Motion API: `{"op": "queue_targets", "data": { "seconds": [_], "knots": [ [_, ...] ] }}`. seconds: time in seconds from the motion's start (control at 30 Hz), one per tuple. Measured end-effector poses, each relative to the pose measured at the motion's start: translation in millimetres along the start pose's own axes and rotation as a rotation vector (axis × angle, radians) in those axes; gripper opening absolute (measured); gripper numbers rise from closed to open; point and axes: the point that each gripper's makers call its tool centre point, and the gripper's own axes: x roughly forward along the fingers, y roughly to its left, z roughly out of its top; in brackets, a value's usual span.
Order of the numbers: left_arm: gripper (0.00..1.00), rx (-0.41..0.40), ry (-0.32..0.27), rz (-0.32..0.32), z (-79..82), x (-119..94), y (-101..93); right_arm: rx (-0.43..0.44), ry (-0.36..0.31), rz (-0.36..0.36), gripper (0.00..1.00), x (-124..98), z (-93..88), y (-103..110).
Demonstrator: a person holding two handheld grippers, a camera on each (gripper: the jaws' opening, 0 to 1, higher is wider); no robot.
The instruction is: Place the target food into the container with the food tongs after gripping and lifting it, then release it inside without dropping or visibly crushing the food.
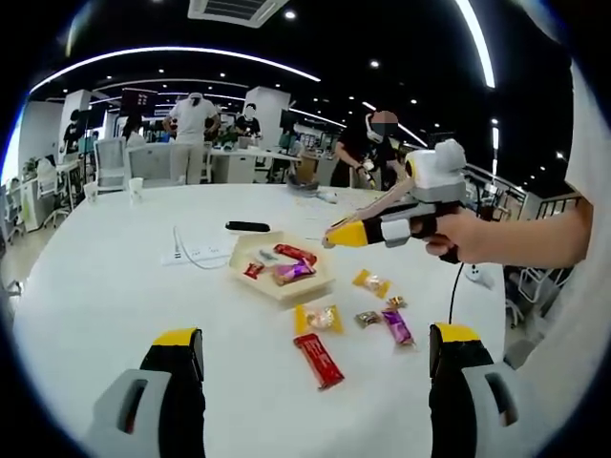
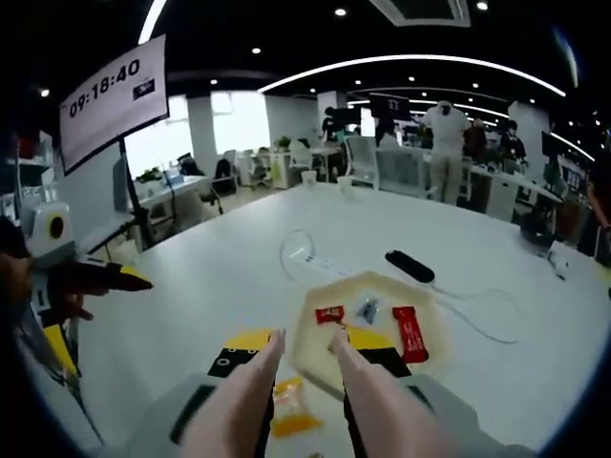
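My right gripper (image 1: 336,235), its beige tongs (image 2: 304,367) parted and empty, hovers over the shallow beige hexagonal tray (image 1: 323,283); my left gripper (image 1: 315,348) hangs released.

The table (image 1: 115,286) is smooth, matt white. The snack packets (image 1: 318,360) are shiny foil-like wrappers, lying in and beside a pale matt container (image 1: 286,286). The tongs (image 2: 382,401) look smooth, beige plastic.

I see an open-plan office under a dark ceiling with curved white light strips (image 1: 191,52). A large round white table (image 1: 105,286) fills the foreground; white desks (image 2: 420,162), bright windows (image 2: 239,119), people standing behind.
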Motion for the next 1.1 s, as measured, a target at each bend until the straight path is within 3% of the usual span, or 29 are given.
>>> {"op": "queue_targets", "data": {
  "seconds": [0.27,0.5,0.73,1.1],
  "knots": [
    [0.99,-0.001,0.002,0.003,-0.9,-2,0.1,-0.022,0.013,0.021,0.27,-3,-3.6,5],
    [0.99,-0.003,0.002,0.006,-1.8,-3,-0.1,-0.033,0.041,0.040,0.27,-5,-16.0,14],
    [0.99,-0.007,0.004,0.006,-3.3,-3,-1.2,-0.027,0.077,0.039,0.27,-8,-32.3,10],
    [0.99,-0.006,0.002,-0.001,-1.7,-3,-3.7,-0.044,0.101,0.063,0.27,-2,-35.8,17]
  ]
}}
